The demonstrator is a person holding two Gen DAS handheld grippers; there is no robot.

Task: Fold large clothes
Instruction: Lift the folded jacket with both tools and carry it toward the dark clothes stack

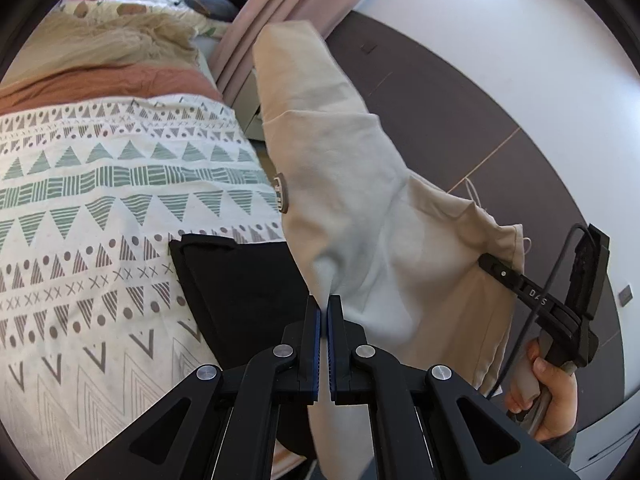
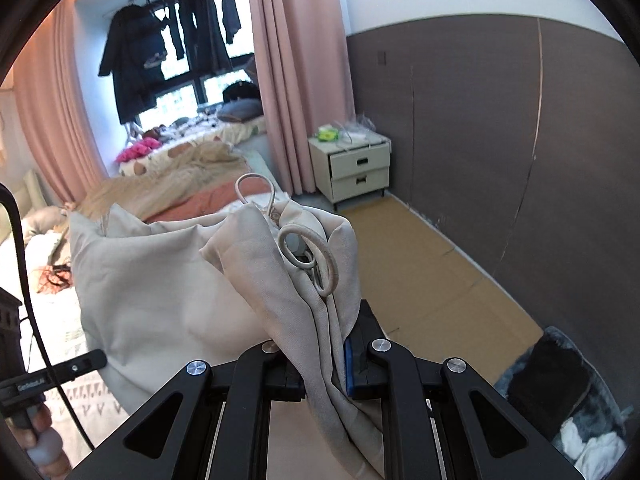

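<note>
Left wrist: claws (image 1: 324,308) (image 2: 320,344) pinching beige garment (image 1: 360,200)

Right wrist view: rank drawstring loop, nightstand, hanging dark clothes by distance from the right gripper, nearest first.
1. Drawstring loop, on the beige garment just above the right gripper.
2. Nightstand, right of the pink curtain.
3. Hanging dark clothes, at the far window.

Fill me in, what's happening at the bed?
A person holds up a beige garment off the patterned bed cover, one handheld gripper at each end. The left gripper is shut on one edge, the right gripper on the bunched drawstring end. A folded black garment lies on the bed below.
</note>
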